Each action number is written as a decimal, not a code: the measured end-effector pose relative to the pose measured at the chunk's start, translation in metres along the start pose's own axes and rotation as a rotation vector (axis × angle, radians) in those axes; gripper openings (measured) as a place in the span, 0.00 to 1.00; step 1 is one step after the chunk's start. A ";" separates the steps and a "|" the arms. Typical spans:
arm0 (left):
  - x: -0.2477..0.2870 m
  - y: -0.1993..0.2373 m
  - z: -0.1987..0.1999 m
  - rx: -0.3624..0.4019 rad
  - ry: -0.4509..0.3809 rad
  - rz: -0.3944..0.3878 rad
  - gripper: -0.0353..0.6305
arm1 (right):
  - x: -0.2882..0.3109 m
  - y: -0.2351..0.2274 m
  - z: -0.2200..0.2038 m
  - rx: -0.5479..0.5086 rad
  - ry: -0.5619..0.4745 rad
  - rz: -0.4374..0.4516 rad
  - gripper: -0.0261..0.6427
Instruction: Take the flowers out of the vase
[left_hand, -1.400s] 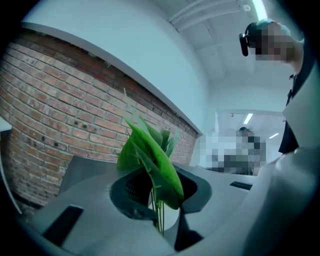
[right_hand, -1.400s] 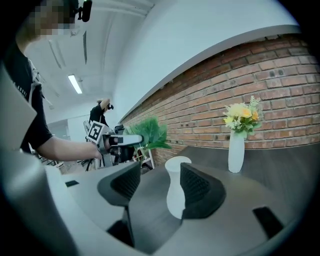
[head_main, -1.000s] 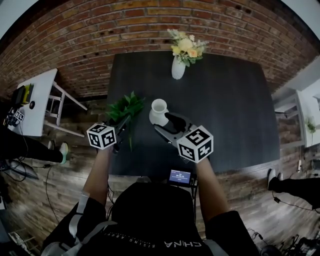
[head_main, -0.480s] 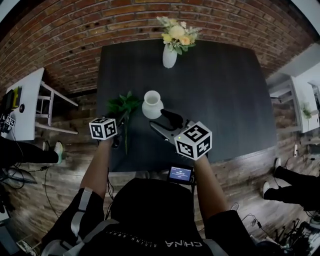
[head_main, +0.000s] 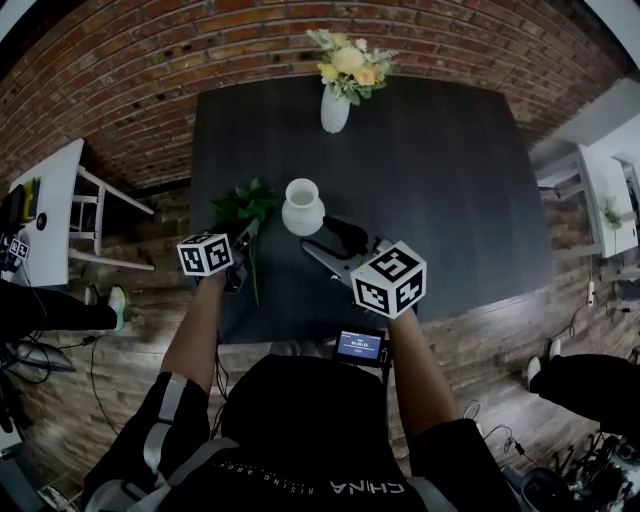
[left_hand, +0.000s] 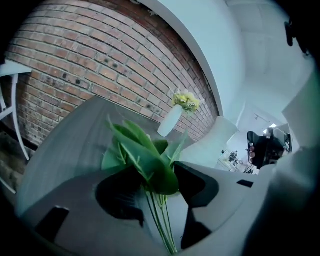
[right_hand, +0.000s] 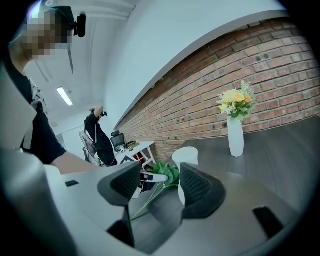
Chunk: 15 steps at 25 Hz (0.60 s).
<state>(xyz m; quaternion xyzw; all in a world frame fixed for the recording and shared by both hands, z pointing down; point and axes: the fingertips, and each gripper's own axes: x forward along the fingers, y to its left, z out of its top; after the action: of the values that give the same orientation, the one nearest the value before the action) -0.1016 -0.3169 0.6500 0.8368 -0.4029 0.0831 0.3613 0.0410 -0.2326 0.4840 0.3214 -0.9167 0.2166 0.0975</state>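
Note:
A bunch of green leafy stems (head_main: 243, 205) lies on the dark table (head_main: 430, 180), just left of an empty white vase (head_main: 302, 207). My left gripper (head_main: 240, 250) is low over the stems. Its jaws are opening, and the thin stems (left_hand: 159, 220) run through the gap with space on both sides. The leaves (left_hand: 145, 155) fan out past the tips. My right gripper (head_main: 330, 240) stands open just short of the empty vase (right_hand: 185, 157), holding nothing. At the table's far edge a second white vase (head_main: 335, 105) holds yellow flowers (head_main: 345, 65).
A brick wall backs the table. A white side table (head_main: 55, 200) stands to the left and white furniture (head_main: 600, 200) to the right. A small screen device (head_main: 360, 347) sits at the near table edge. A person (right_hand: 97, 135) stands far off in the right gripper view.
My left gripper has come down with the leafy stems, which now rest on the table beside the empty vase. The right gripper has stayed in place.

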 end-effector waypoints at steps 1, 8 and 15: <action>-0.001 0.001 0.000 0.001 0.002 0.005 0.36 | 0.000 0.000 0.000 -0.001 0.000 0.001 0.41; -0.013 0.010 -0.001 0.042 0.058 0.058 0.53 | 0.001 0.004 0.004 -0.008 -0.012 0.015 0.41; -0.047 0.014 0.010 0.161 0.068 0.159 0.54 | 0.002 0.009 0.009 -0.018 -0.029 0.029 0.41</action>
<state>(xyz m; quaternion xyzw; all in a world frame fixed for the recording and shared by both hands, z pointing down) -0.1452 -0.3008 0.6298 0.8253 -0.4473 0.1720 0.2987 0.0336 -0.2314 0.4735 0.3100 -0.9246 0.2050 0.0840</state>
